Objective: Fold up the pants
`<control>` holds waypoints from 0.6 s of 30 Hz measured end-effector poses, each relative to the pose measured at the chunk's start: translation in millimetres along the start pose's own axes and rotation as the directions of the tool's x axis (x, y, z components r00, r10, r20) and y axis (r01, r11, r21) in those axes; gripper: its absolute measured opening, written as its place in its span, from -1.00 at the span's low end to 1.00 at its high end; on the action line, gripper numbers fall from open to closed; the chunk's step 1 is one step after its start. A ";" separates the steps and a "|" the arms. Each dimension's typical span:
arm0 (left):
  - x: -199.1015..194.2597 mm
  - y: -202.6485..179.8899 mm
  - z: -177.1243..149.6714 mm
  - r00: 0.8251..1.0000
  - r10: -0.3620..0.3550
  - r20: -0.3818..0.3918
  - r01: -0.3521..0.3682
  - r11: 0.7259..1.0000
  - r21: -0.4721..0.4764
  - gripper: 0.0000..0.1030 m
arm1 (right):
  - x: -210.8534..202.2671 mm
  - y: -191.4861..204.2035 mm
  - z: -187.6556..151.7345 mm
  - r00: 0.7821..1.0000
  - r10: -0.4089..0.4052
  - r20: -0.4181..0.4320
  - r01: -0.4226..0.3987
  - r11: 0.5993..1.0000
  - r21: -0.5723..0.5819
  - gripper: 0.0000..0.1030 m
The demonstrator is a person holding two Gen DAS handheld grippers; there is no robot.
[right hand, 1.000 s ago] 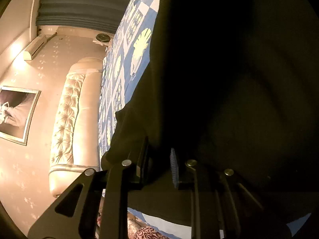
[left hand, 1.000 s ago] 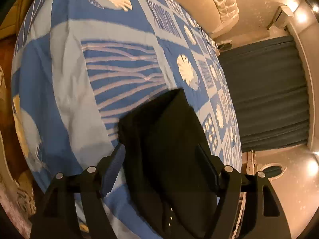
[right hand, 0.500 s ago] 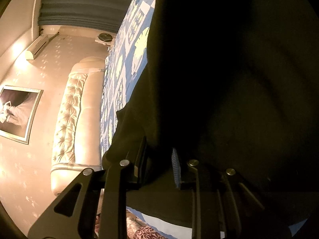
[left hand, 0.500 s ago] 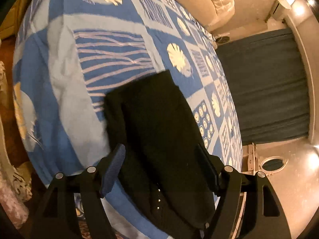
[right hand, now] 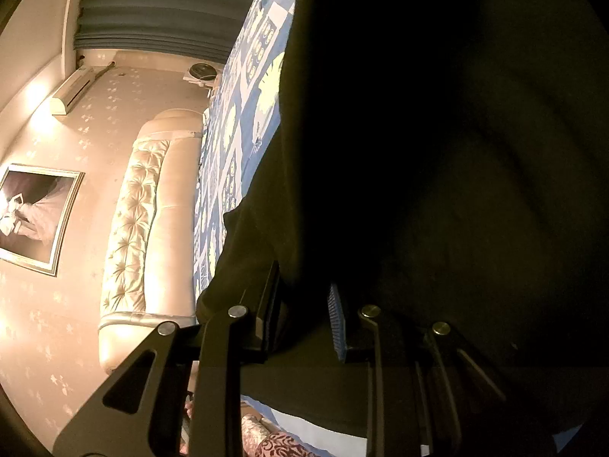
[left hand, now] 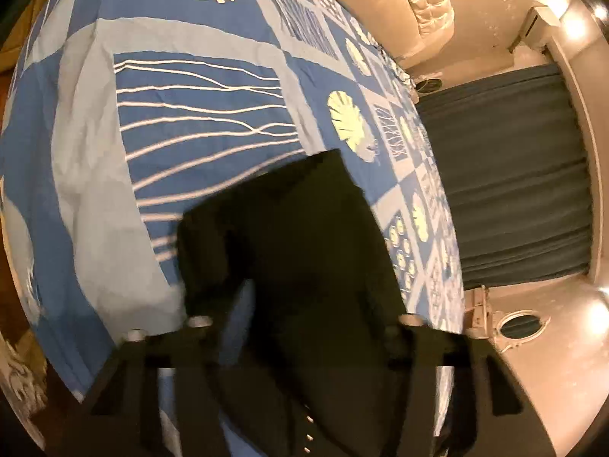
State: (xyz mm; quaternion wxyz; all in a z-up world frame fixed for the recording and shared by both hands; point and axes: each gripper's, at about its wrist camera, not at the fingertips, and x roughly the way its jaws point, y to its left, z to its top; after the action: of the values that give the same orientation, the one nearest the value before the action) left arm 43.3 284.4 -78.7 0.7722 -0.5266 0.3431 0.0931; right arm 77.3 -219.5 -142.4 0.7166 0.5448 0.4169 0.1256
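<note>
The black pants [left hand: 297, 247] lie folded on the blue patterned bedspread [left hand: 182, 114]. My left gripper [left hand: 316, 304] is open, its fingers spread wide over the near part of the pants, one on each side. In the right wrist view the pants [right hand: 437, 152] fill most of the frame. My right gripper [right hand: 304, 301] is shut on a fold of the black fabric at the pants' edge; the fabric runs between the two pads.
A cream tufted headboard [right hand: 141, 221] stands along the bed's far side. Dark blue curtains [left hand: 510, 190] hang beyond the bed. A framed picture [right hand: 34, 213] and a wall air conditioner [right hand: 72, 91] are on the wall. The bed's near edge drops to a wooden floor [left hand: 11, 342].
The left gripper swung over the pants, first back then closer and lower, staying open. The right gripper kept its grip and barely moved.
</note>
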 end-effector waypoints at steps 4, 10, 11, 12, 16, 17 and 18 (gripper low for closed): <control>16.5 12.7 1.0 0.999 0.018 -0.037 -0.018 1.000 -0.003 -0.60 | -0.1 0.3 0.2 1.000 -0.002 -0.001 0.002 1.000 -0.001 -0.57; 10.8 6.6 7.3 0.999 -0.007 -0.048 0.006 1.000 -0.008 -0.82 | -3.2 5.7 -1.3 1.000 -0.020 0.013 0.020 0.999 -0.025 -0.82; 7.0 4.8 9.8 0.999 -0.024 -0.047 0.023 1.000 -0.017 -0.82 | -5.4 7.5 -2.4 1.000 -0.012 0.017 0.012 1.000 -0.027 -0.84; 2.7 2.4 11.9 0.998 -0.036 -0.042 0.036 0.999 -0.016 -0.82 | -8.2 10.5 -3.7 1.000 -0.005 0.023 0.006 0.999 -0.031 -0.84; -10.8 -3.0 17.6 0.998 -0.059 -0.030 0.059 0.998 0.000 -0.82 | -26.6 29.6 -15.1 0.999 0.024 0.035 -0.021 0.996 -0.083 -0.85; -14.7 -1.9 19.2 0.998 -0.062 -0.024 0.062 0.998 0.003 -0.82 | -31.1 31.3 -19.4 0.999 0.030 0.031 -0.027 0.996 -0.088 -0.85; -17.5 0.5 20.6 0.998 -0.059 -0.020 0.059 0.998 0.005 -0.82 | -35.2 31.7 -26.2 0.999 0.034 0.021 -0.032 0.995 -0.091 -0.85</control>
State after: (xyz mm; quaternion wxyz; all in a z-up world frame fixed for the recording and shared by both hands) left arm 38.8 306.4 -63.7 0.7726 -0.5353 0.3352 0.0640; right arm 44.9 -212.2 -99.6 0.7431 0.5199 0.3938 0.1499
